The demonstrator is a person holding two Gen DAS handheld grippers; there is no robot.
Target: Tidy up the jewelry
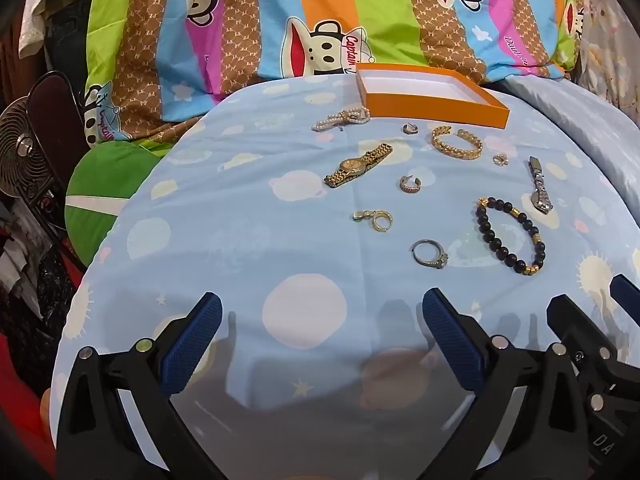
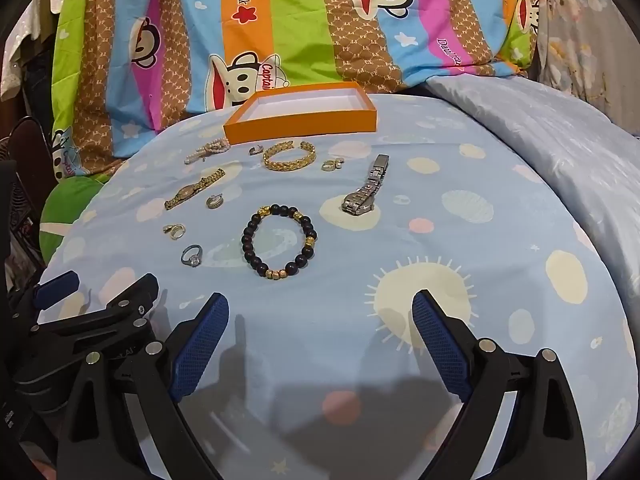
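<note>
An empty orange box (image 2: 300, 122) sits open at the back; near it lie a gold cuff (image 2: 289, 155), two watches and a black beaded bracelet (image 2: 279, 242).

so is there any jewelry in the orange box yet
No, the orange box shows only its bare white inside, and pieces like the black bead bracelet lie on the bedsheet.
</note>
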